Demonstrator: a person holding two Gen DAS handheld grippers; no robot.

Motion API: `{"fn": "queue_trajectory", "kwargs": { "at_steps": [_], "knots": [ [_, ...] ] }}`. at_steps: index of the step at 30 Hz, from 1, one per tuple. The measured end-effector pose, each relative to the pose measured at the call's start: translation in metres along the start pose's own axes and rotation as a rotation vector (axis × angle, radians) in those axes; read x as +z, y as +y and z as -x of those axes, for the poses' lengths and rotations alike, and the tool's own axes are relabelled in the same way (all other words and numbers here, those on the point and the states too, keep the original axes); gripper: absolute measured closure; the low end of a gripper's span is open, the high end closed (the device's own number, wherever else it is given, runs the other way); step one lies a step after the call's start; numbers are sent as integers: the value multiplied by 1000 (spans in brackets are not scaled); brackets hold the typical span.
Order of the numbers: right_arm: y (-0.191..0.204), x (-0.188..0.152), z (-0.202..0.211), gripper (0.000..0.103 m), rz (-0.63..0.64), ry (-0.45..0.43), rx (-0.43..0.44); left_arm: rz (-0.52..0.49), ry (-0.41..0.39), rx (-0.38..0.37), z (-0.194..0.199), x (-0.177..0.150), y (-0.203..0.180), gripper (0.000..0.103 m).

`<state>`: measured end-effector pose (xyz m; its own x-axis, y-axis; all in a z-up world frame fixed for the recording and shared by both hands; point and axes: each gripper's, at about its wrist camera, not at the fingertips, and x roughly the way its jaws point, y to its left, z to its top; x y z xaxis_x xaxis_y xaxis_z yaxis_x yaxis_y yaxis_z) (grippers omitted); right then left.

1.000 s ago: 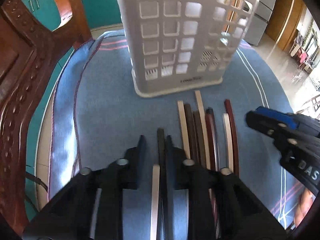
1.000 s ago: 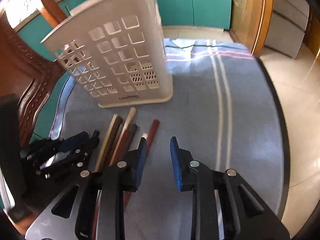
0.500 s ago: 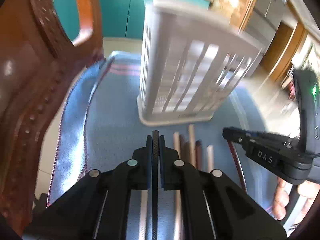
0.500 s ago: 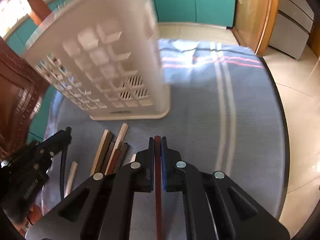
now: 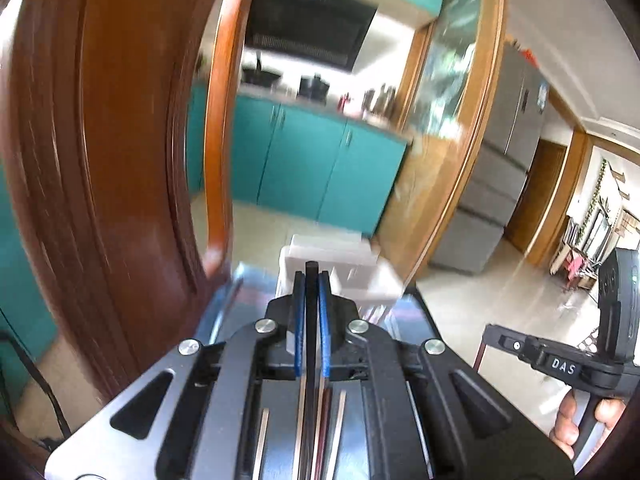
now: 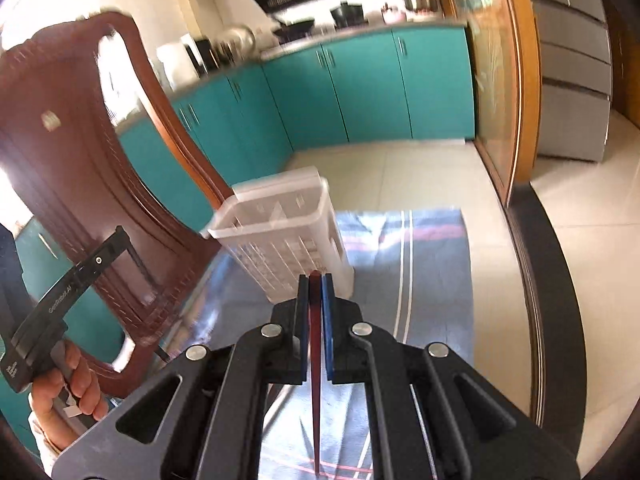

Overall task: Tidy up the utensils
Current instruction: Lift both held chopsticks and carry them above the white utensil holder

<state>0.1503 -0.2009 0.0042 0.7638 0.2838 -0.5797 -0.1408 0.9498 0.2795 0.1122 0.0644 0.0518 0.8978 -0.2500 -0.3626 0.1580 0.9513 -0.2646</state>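
Note:
My left gripper (image 5: 311,280) is shut on a black chopstick (image 5: 311,312), held up in the air. Just past its tip stands the white slotted utensil basket (image 5: 352,260), seen from above. Several chopsticks (image 5: 340,416) lie on the cloth below, blurred. My right gripper (image 6: 316,284) is shut on a dark red chopstick (image 6: 315,360) that hangs down towards the cloth. The same basket (image 6: 280,236) stands ahead of it on the blue striped tablecloth (image 6: 400,280). Each view shows the other gripper at its edge, gripped by a hand.
A carved brown wooden chair back (image 5: 100,160) rises close on the left, beside the basket. The dark table rim (image 6: 540,320) curves along the right. Beyond are teal cabinets (image 6: 360,92) and a tiled floor.
Both grippers shut on a chopstick each, black on the left and dark red on the right, and lifted them well above the cloth. The basket now sits lower and farther off in both views.

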Motion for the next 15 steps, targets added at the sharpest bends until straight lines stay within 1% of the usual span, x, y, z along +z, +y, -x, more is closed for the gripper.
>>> {"fn": "queue_trajectory", "kwargs": {
  "at_steps": [2, 3, 5, 7, 9, 11, 12, 13, 14, 15],
  "knots": [
    [1, 11, 17, 96, 5, -66, 8, -15, -89, 9, 26, 15, -10, 96],
    [3, 19, 26, 96, 9, -106, 5, -15, -115, 14, 28, 19, -12, 96],
    [5, 32, 39, 96, 11, -161, 0, 9, -180, 24, 38, 33, -14, 96],
    [9, 48, 50, 96, 16, -221, 6, 66, -235, 20, 45, 44, -7, 96],
    [13, 64, 61, 96, 13, -273, 16, 118, -271, 7, 54, 47, -1, 96],
    [16, 74, 71, 96, 14, -325, 24, 169, -320, -12, 59, 52, 8, 96],
    [19, 81, 76, 96, 15, -365, 27, 191, -353, -21, 65, 55, 12, 96],
    [19, 85, 80, 96, 16, -395, 29, 208, -381, -25, 66, 56, 15, 96],
    [21, 88, 83, 96, 15, -426, 32, 221, -404, -28, 55, 53, 16, 96],
    [24, 92, 85, 96, 12, -469, 39, 246, -440, -30, 58, 54, 20, 96]
  ]
}}
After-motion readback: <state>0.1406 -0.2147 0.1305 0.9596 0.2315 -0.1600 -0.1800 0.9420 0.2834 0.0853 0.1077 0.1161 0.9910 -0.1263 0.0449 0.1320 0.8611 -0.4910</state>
